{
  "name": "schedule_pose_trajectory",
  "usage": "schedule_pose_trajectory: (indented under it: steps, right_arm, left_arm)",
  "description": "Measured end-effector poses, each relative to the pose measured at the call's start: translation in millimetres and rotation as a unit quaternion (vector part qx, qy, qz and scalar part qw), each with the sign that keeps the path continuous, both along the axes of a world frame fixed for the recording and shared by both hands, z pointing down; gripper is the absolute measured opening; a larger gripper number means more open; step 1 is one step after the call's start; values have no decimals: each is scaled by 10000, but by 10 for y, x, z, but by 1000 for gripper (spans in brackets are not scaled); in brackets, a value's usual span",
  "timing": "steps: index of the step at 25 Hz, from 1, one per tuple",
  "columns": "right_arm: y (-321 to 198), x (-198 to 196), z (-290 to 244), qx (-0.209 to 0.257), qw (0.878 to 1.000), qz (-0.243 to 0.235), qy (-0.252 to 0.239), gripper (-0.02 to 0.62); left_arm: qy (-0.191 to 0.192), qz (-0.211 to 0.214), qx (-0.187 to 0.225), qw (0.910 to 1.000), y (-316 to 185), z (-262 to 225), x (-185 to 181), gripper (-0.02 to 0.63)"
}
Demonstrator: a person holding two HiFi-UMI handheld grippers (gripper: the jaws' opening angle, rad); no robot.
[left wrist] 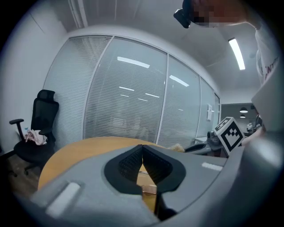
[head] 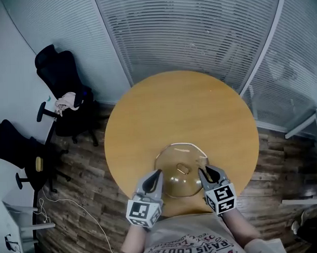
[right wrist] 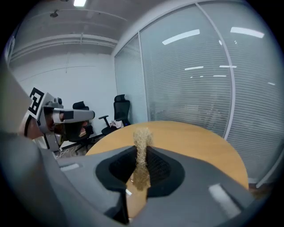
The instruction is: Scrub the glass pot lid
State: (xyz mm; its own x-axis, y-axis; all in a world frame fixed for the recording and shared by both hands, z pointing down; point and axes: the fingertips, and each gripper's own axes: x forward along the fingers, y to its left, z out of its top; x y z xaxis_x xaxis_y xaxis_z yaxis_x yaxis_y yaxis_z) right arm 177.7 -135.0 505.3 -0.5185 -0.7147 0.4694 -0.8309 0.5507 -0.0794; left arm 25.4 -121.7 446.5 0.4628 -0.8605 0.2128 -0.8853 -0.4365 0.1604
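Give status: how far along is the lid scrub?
Done: left gripper jaws shut on the left rim of the glass pot lid. In hand: right gripper jaws shut on a tan scrubber at the lid's right edge. Left: the scrubbing itself; no foam or wet streaks show on the glass.

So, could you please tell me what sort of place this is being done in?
Most likely an office meeting room: glass partition walls with blinds, black swivel chairs and a round wooden table bearing the glass pot lid.
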Motion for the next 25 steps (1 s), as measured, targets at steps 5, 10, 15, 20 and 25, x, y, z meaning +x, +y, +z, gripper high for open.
schedule_pose_trajectory:
  steps: [5,10,15,20,25]
  right_arm:
    - [-174,-10,396,-467,9962,-672,281,61]
    - [-367,-95,879,-555,9867,-1276,844,61]
    - [-573,-209,1317,-446,9642,-2003,1677,63]
    - [-695,-480,1513,-60,9273,-3032,2196,63]
    - [-679,-707,1613,36,8941,-3791,2383,63]
  left_arm:
    - [9,-258,-214,9994,-95,241,71,8]
    - [-196,-444,-286,9984,-104,423,65,8]
    - [-148,-745,-480,9960,-54,568,-36,8]
    - [-261,-866,-510,9946,-44,625,-137,8]
    - [-297,-1015,-561,9928,-21,670,-231,8]
